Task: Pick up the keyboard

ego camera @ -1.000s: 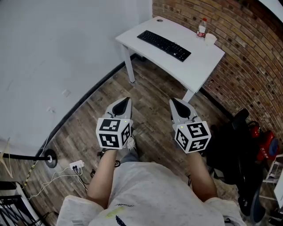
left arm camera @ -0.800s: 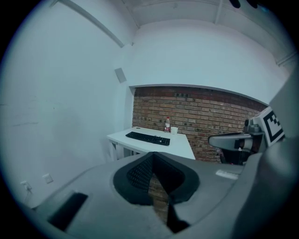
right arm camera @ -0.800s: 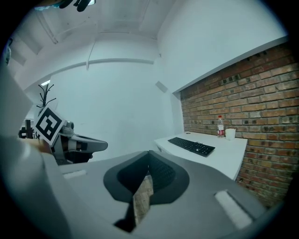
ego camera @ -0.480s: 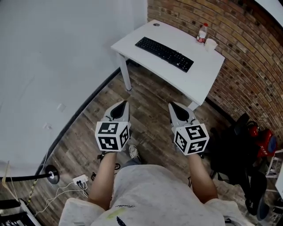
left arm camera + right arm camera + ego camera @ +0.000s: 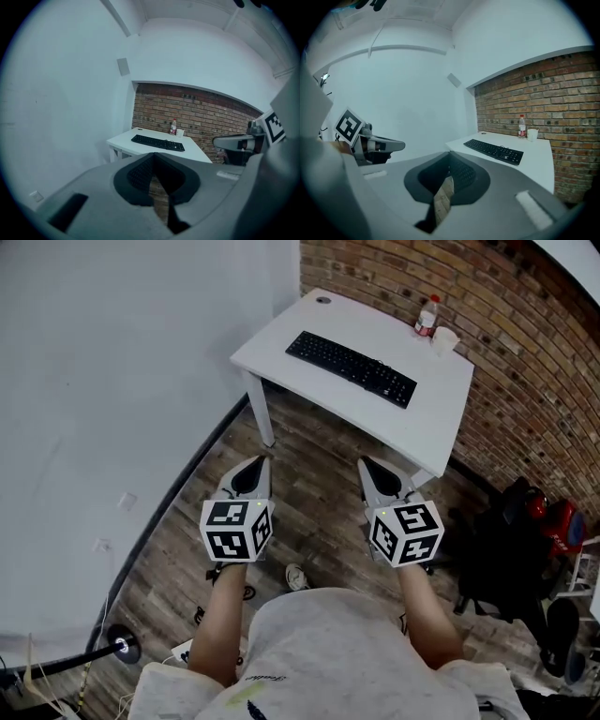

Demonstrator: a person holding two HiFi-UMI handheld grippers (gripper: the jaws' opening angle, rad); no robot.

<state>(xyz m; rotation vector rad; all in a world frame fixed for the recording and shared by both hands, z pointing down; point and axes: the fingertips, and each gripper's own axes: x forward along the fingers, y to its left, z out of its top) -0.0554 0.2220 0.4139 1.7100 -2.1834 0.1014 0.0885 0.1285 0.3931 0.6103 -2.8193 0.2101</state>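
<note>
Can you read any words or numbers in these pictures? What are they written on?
No text here can be read.
Bottle label: red, too small to read.
Keyboard keys: too small to read.
Shirt print: blurred, unreadable.
Left gripper and right gripper: black-and-white square markers only, no letters.

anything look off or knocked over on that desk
Nothing stands out. The keyboard lies flat on the white desk, and the bottle and cup stand upright near its far corner, with no spill visible.
</note>
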